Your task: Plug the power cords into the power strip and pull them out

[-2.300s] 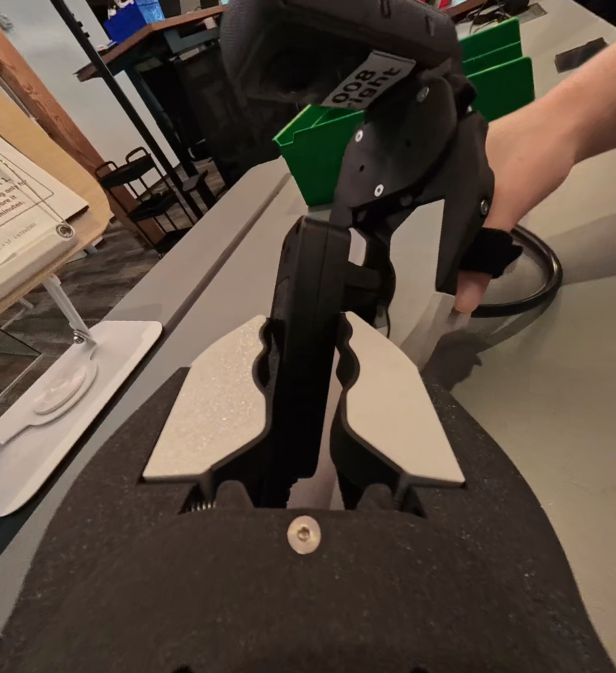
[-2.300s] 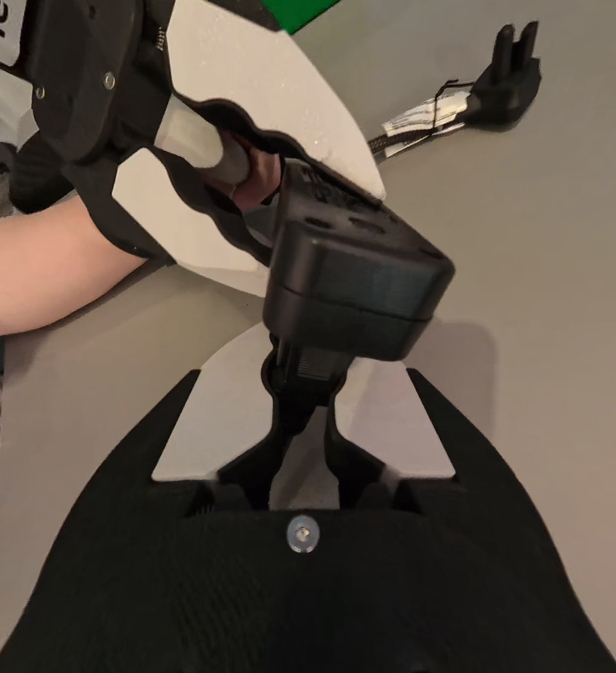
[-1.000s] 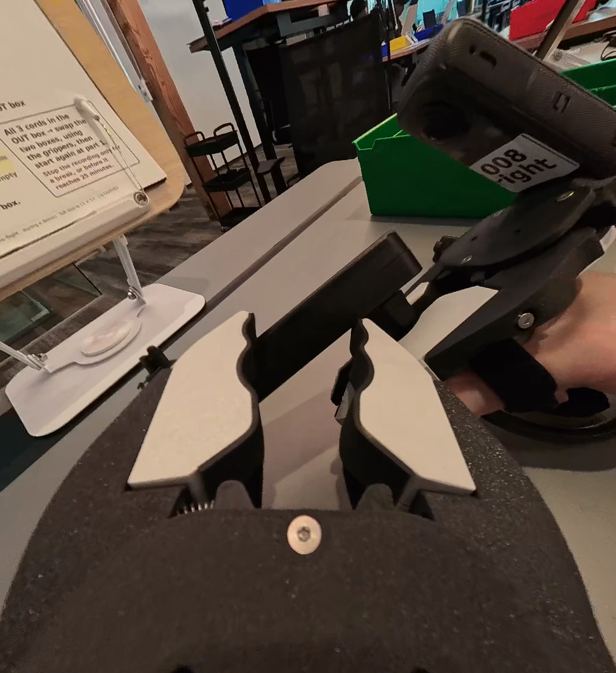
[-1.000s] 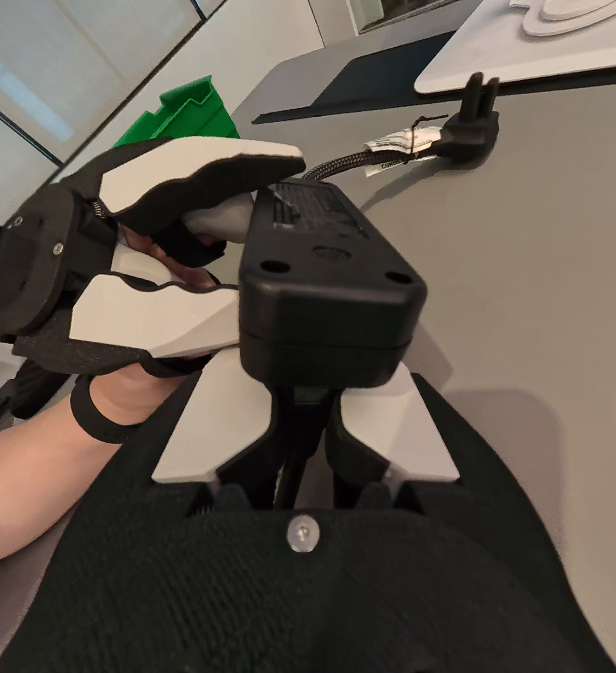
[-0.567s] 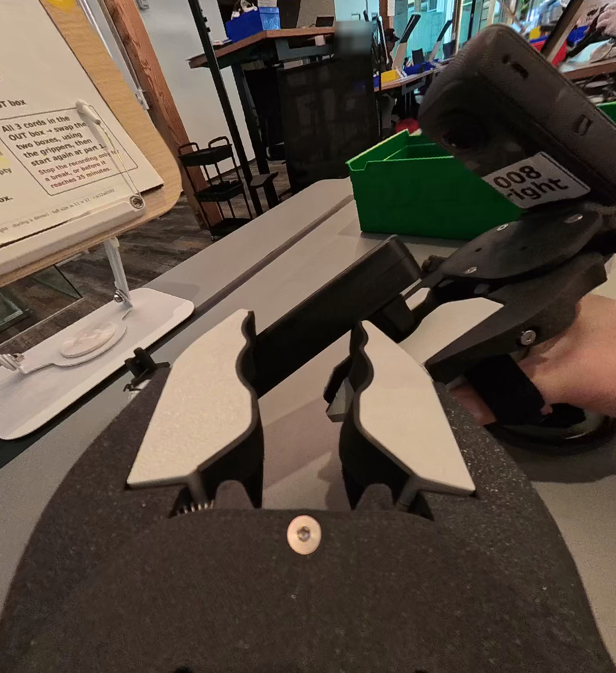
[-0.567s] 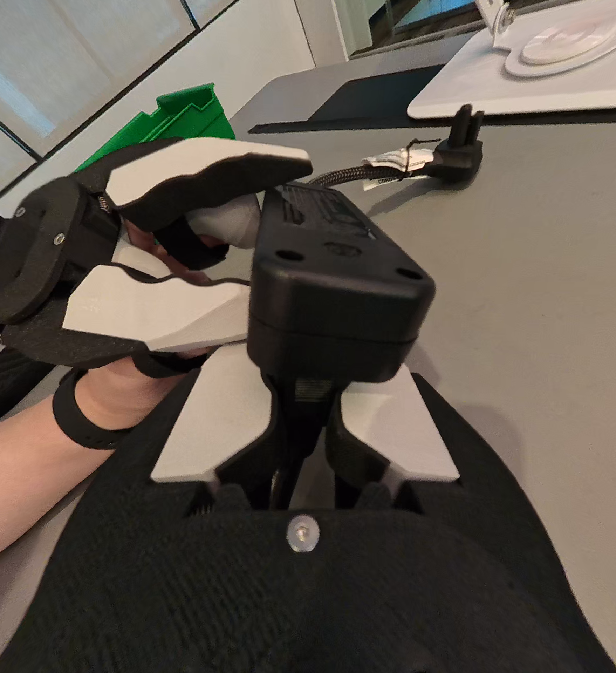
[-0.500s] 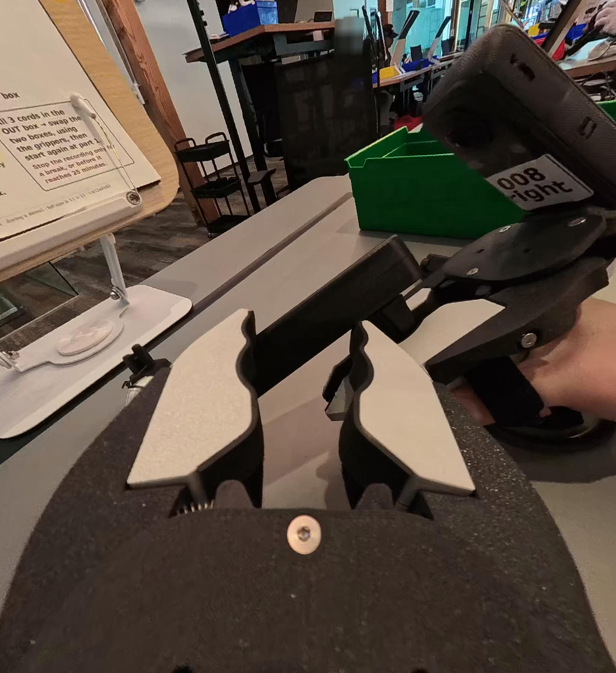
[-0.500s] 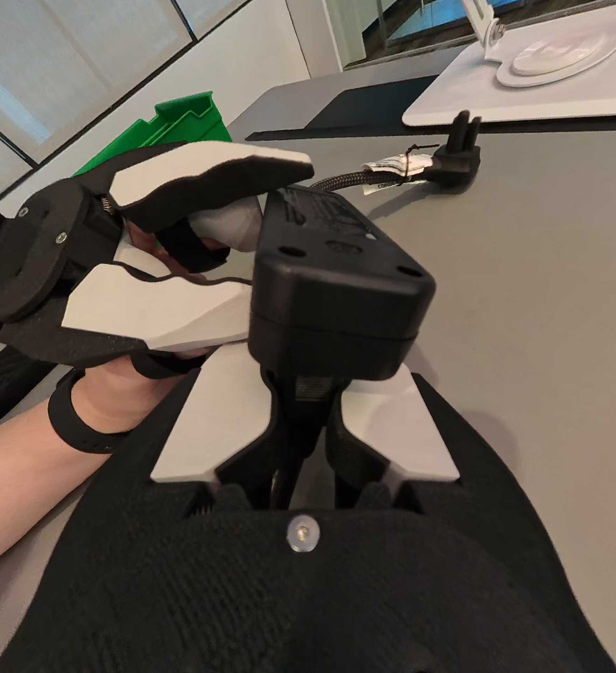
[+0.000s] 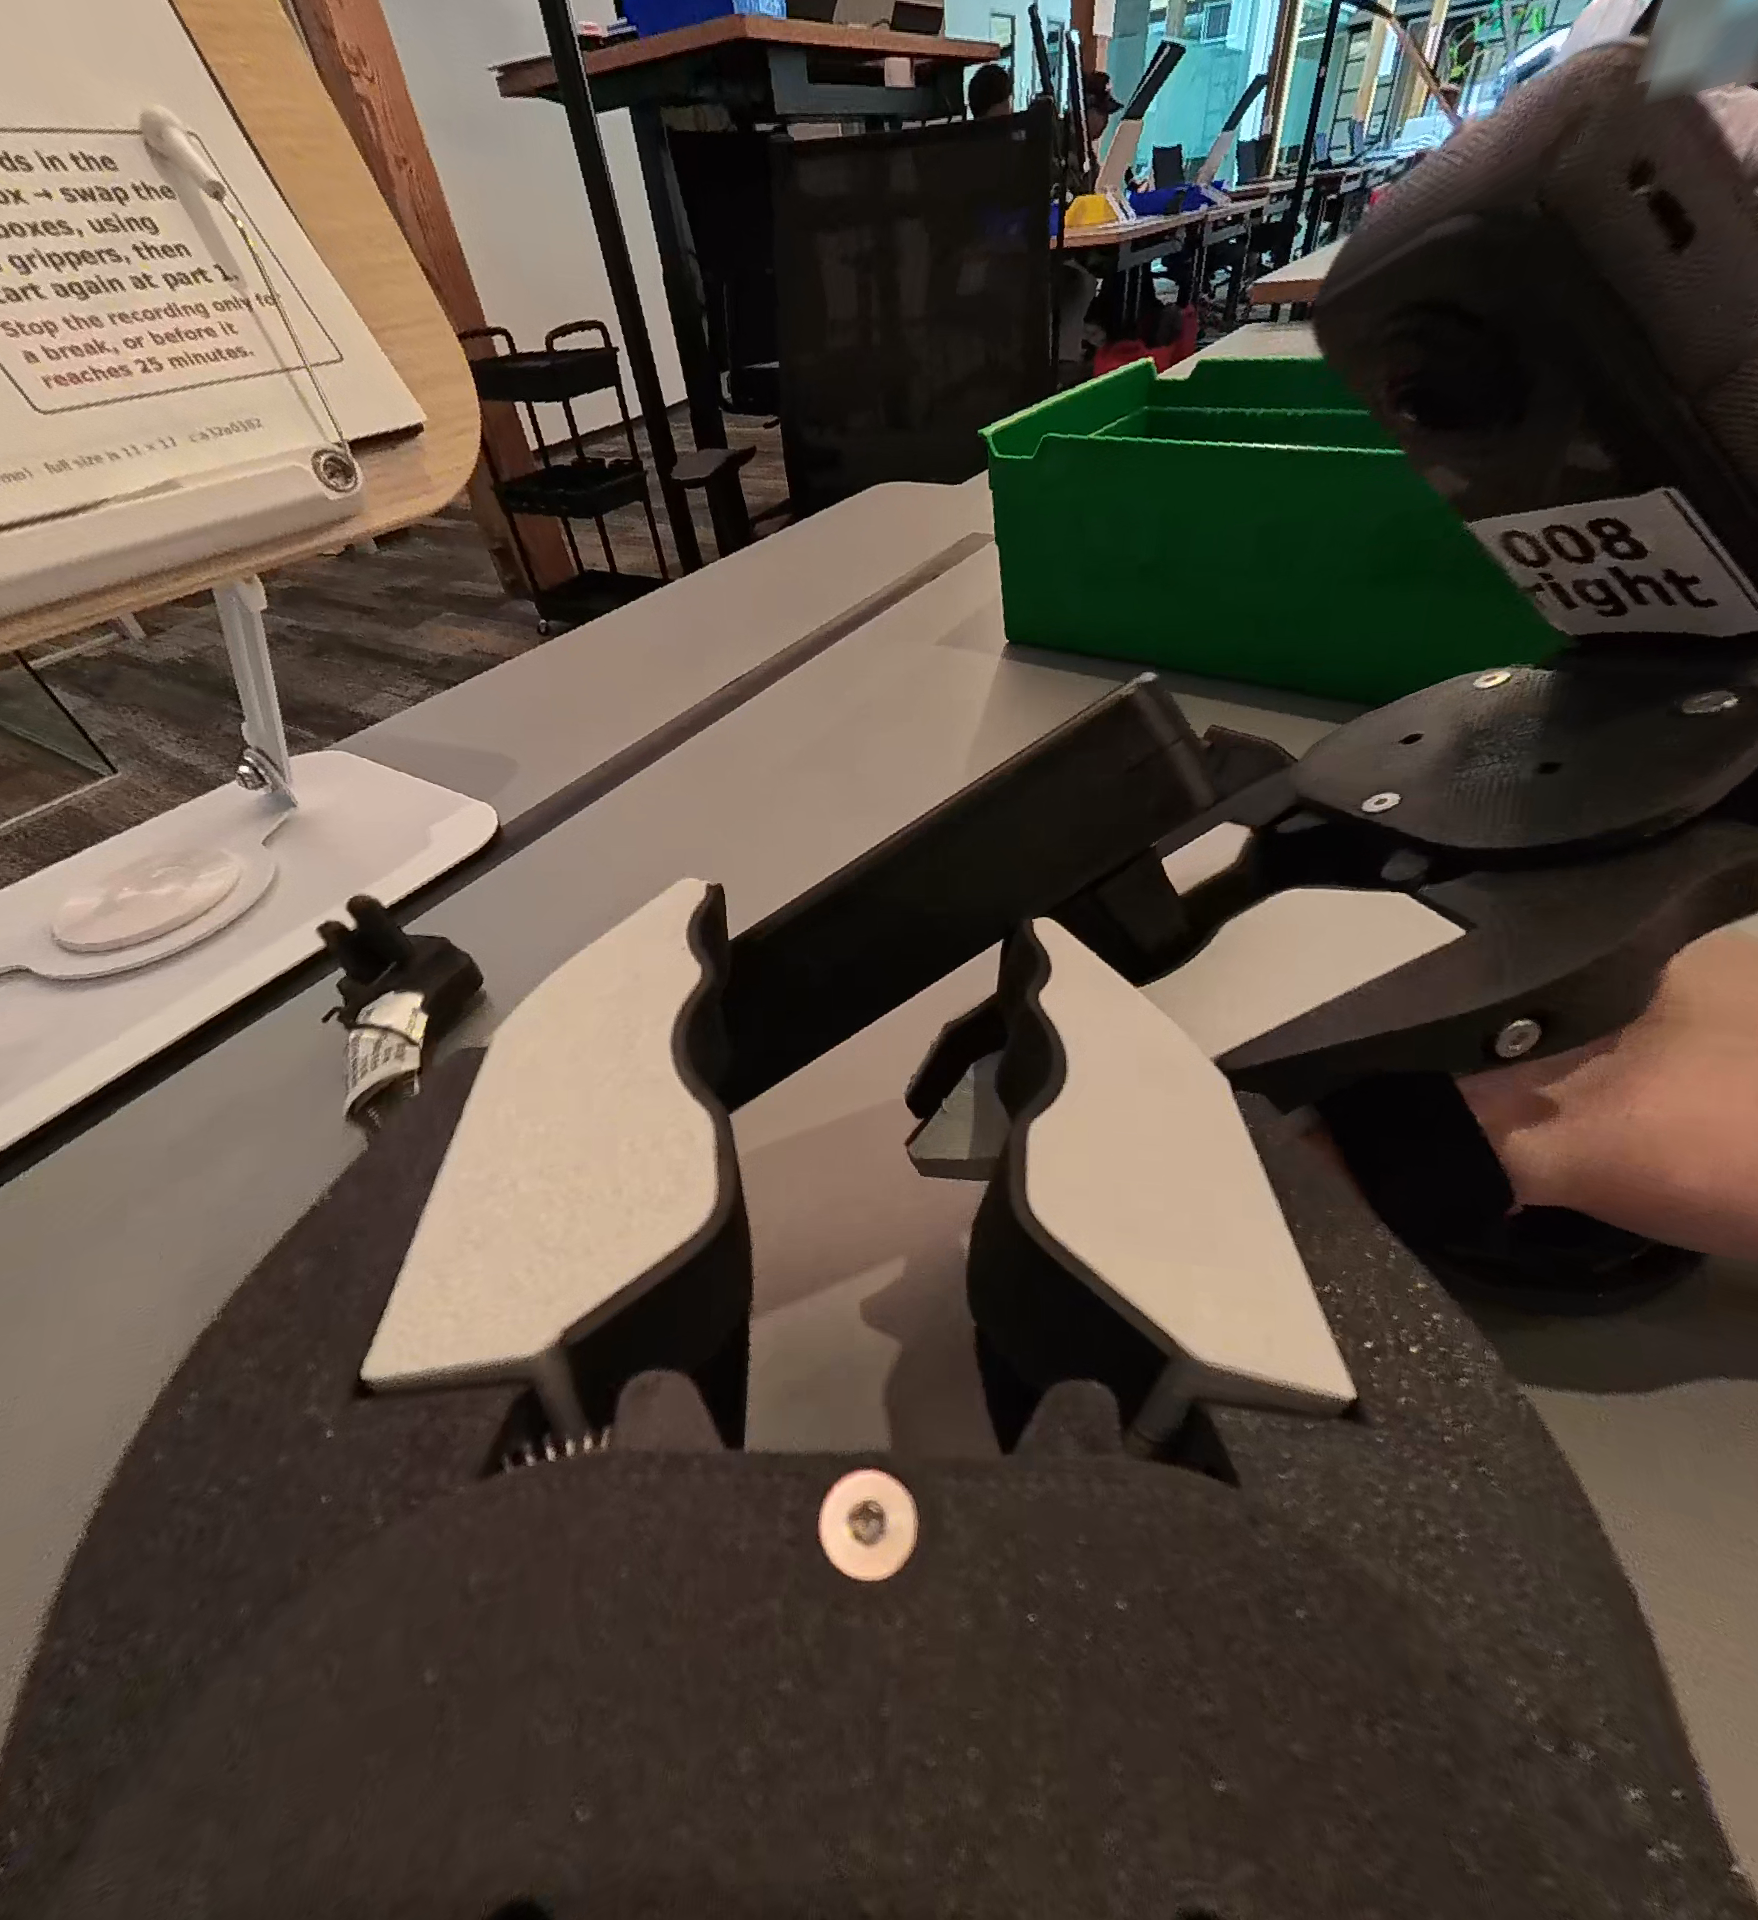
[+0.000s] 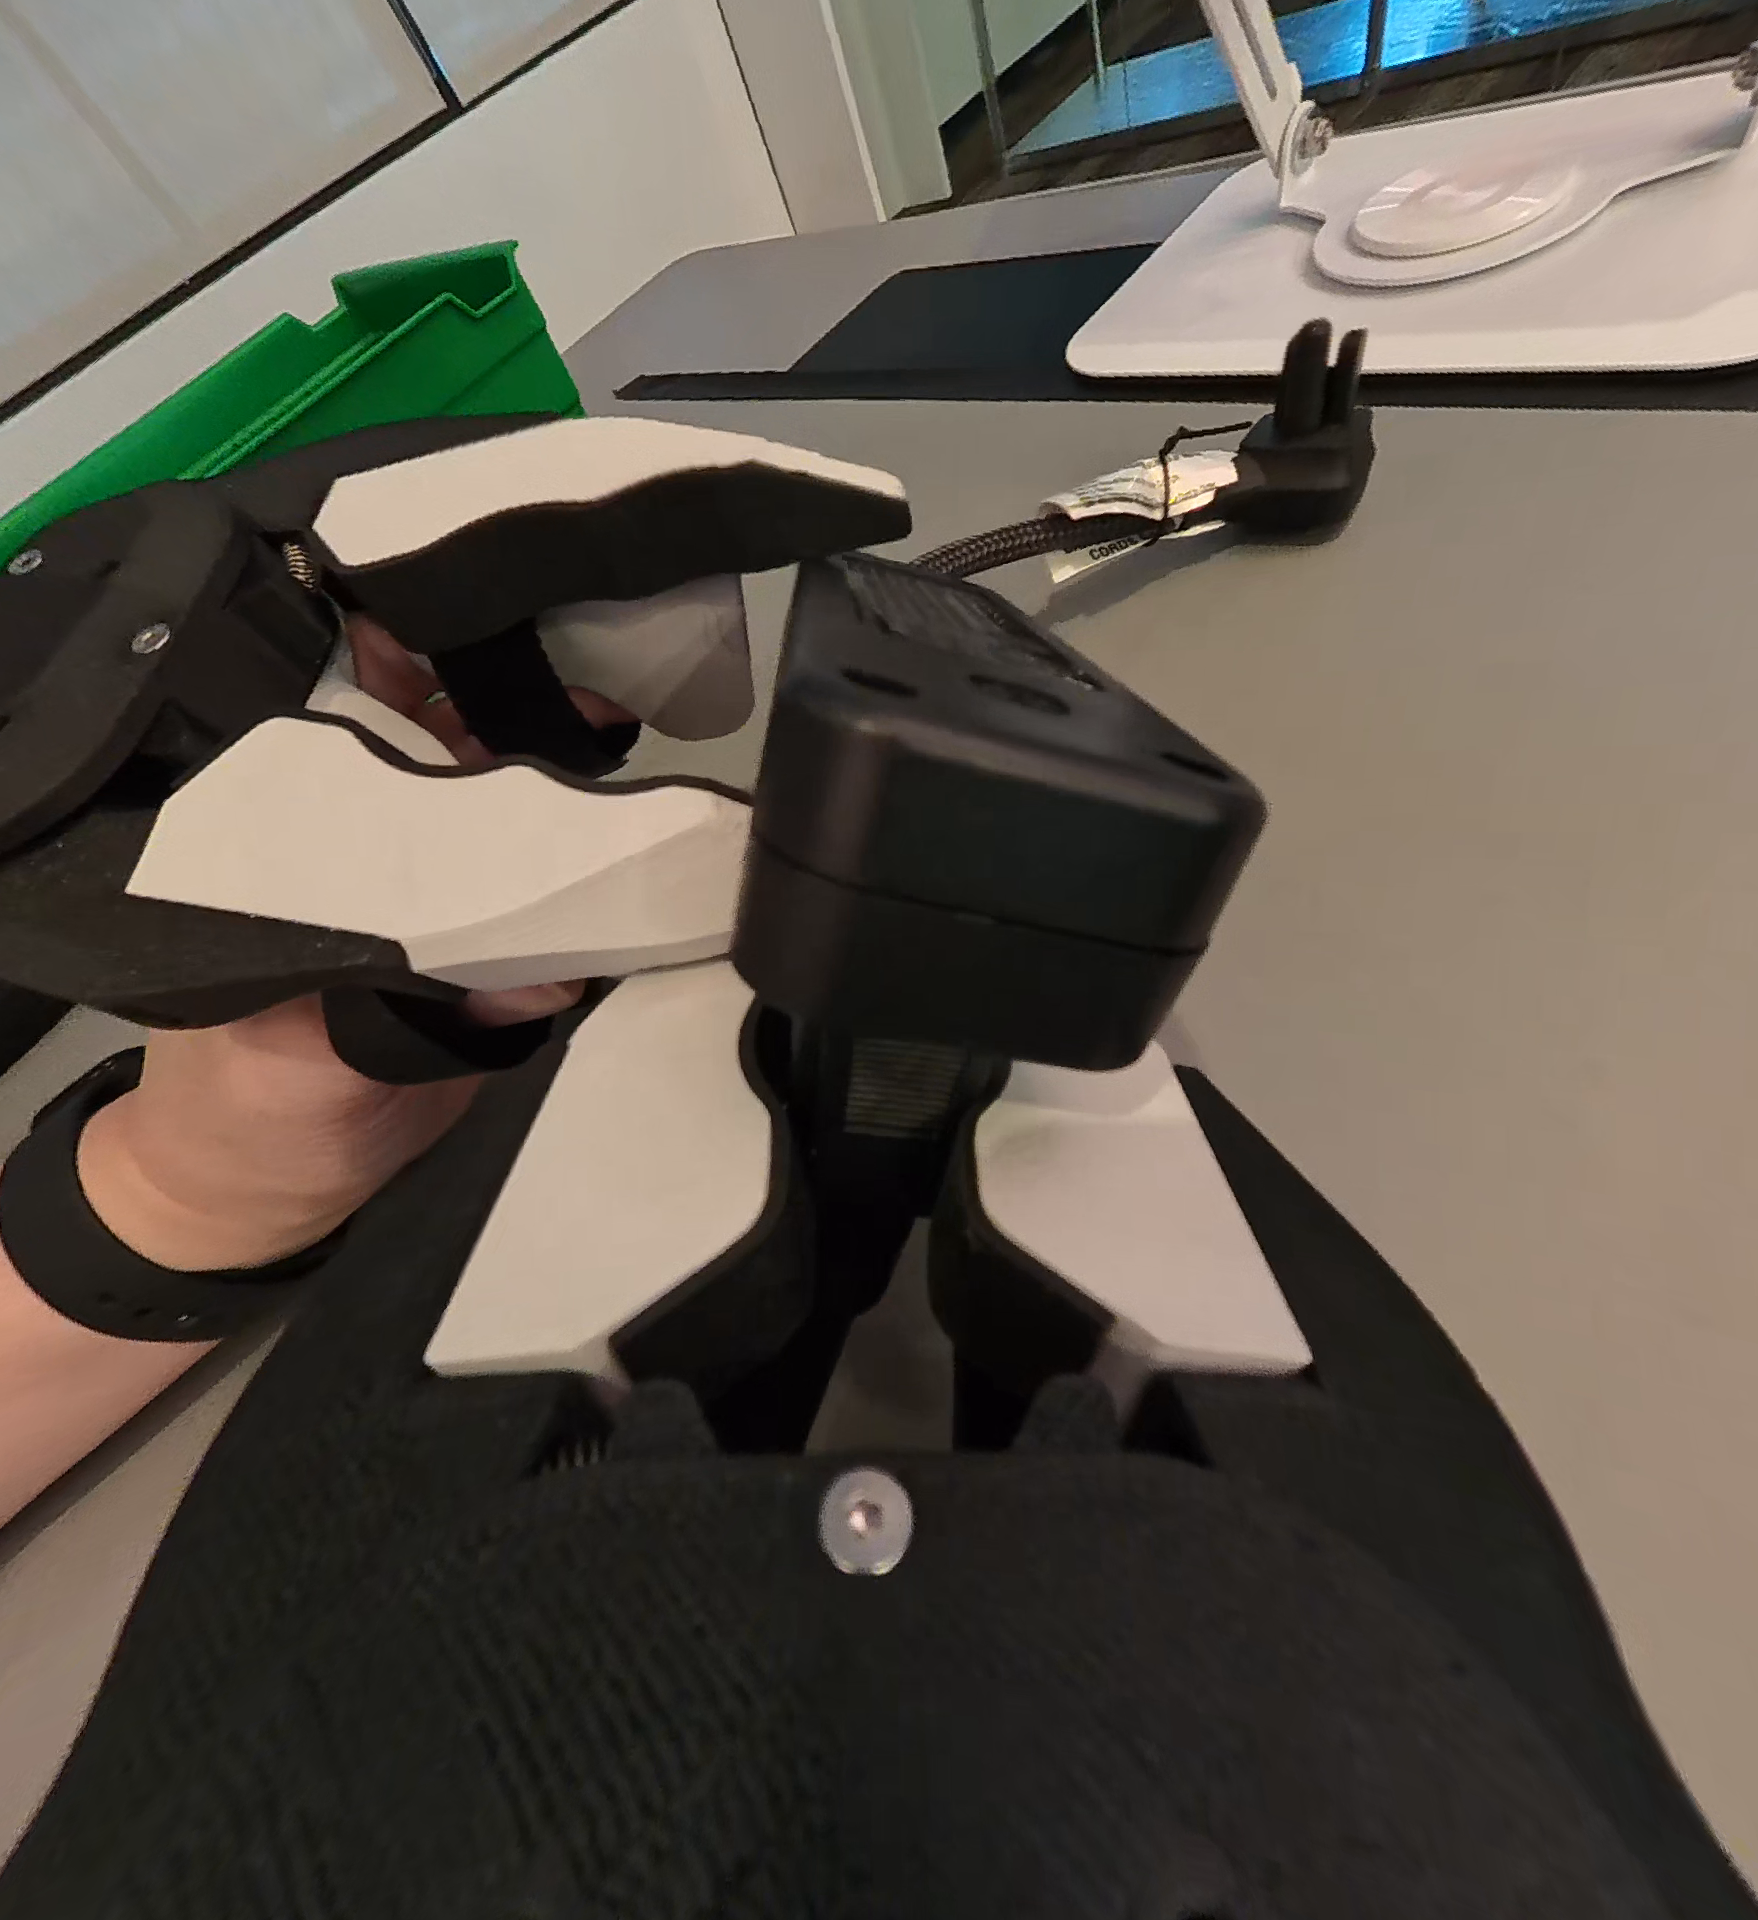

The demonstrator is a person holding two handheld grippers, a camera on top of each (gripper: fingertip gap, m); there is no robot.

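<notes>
In the right wrist view, the right gripper (image 10: pixel 880 1081) is closed on a ribbed black plug (image 10: pixel 890 1096) that sits in the near end of the black power strip (image 10: pixel 989 831). The strip is lifted off the grey table (image 10: pixel 1529 935), its underside turned up and its length running away from the camera. Just to its left, the left gripper (image 10: pixel 823 665) stands partly open with the side of the strip between its fingers; the lower finger (image 10: pixel 459 862) touches the strip's edge, while the upper one hangs just above it without gripping. A hand (image 10: pixel 231 1122) with a black wristband holds that gripper.

Beyond the strip, its braided cable (image 10: pixel 1000 540) leads to a flat black plug (image 10: pixel 1306 457) with a paper tag, lying on the table with the prongs up. Behind that rest the white base of a document stand (image 10: pixel 1477 270) and, far left, a green bin (image 10: pixel 418 364).
</notes>
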